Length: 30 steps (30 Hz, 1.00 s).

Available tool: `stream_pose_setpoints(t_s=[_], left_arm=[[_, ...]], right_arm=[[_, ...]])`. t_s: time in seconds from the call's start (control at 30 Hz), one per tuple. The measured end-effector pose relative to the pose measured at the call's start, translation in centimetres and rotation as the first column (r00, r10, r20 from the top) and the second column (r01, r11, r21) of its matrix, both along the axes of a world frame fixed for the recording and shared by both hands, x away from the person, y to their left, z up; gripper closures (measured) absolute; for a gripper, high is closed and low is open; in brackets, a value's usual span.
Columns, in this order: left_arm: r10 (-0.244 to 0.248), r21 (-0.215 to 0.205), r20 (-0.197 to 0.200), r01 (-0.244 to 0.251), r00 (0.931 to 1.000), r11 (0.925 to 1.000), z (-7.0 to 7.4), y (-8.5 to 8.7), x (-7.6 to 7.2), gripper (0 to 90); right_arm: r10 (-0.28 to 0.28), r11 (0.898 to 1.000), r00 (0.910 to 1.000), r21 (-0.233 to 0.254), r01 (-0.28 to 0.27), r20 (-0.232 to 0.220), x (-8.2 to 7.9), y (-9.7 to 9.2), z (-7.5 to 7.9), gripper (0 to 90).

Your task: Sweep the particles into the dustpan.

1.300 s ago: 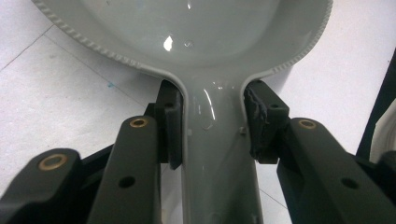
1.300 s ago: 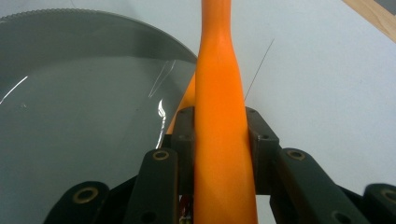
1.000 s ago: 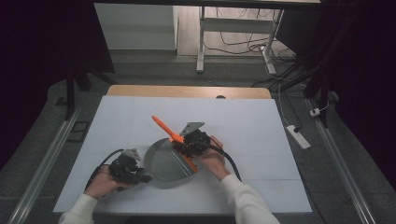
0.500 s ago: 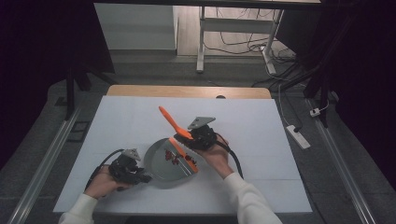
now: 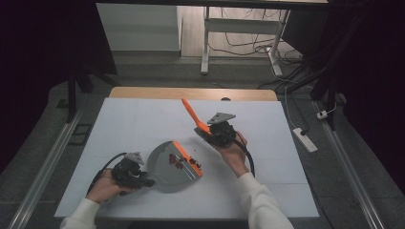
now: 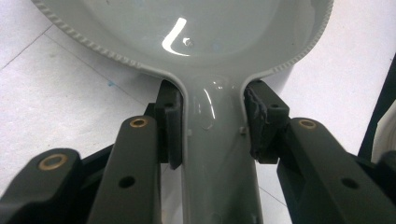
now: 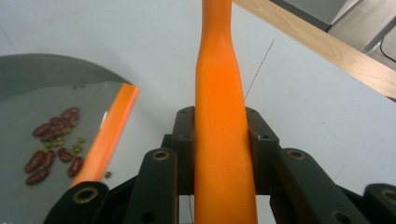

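Dustpan (image 6: 219,42): grey plastic, showing as smooth and glossy, catching a bright highlight; its rim is carrying a fine ribbed edge, and its front lip (image 5: 187,159) is running in orange, rubbery-looking trim.
Brush handle (image 7: 220,121): orange plastic, reading as smooth with a soft satin sheen.
Beans (image 7: 51,144): dark red skins shining glossy, lying with small dull green ones.
Left gripper (image 6: 212,126) and right gripper (image 7: 219,140): black matt plastic arms, brass-coloured metal bushings glinting; pads (image 6: 262,119) looking rubbery and rough.
Table (image 5: 143,119): white covering appearing matt and paper-like; far edge (image 5: 191,93) showing pale wood.
Sleeve (image 5: 260,202): white cloth.
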<state>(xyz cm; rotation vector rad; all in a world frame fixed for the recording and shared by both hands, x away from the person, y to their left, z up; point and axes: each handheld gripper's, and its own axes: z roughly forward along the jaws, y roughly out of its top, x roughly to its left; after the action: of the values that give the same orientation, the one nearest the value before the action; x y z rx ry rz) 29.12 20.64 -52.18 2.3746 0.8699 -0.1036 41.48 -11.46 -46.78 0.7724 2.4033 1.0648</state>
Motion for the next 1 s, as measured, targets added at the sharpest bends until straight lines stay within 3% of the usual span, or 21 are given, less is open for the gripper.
stream_pose_setpoints(t_s=[0.17,0.33,0.5,0.6,0.83,1.0], left_arm=[[0.0,0.003,0.001,0.0,1.0,1.0,0.0,0.0,0.0,61.8],[0.0,0.003,0.002,0.0,1.0,1.0,0.0,0.0,0.0,61.8],[-0.001,0.002,0.0,0.001,1.0,1.0,0.0,0.0,0.0,61.9],[-0.001,0.001,0.0,0.001,1.0,1.0,0.0,0.0,0.0,61.8],[-0.001,0.002,-0.002,0.001,1.0,1.0,0.0,0.1,0.0,61.8],[0.0,0.002,-0.002,0.0,1.0,1.0,0.0,0.0,0.0,61.8]], right_arm=[[-0.017,1.0,0.9993,-0.006,0.017,-0.032,0.5,-0.4,-0.7,70.1],[0.006,0.998,0.999,-0.054,-0.008,-0.044,0.4,0.6,-1.6,70.1],[0.025,0.998,0.9974,-0.06,-0.03,-0.068,0.2,1.1,-2.1,70.1],[0.039,0.998,0.9958,-0.054,-0.044,-0.083,-0.2,1.7,-2.3,70.1],[0.074,0.994,0.9948,-0.073,-0.079,-0.07,-1.5,2.8,-2.4,70.1],[0.117,0.992,0.9875,-0.042,-0.122,-0.105,-2.4,3.8,-2.4,70.1]])
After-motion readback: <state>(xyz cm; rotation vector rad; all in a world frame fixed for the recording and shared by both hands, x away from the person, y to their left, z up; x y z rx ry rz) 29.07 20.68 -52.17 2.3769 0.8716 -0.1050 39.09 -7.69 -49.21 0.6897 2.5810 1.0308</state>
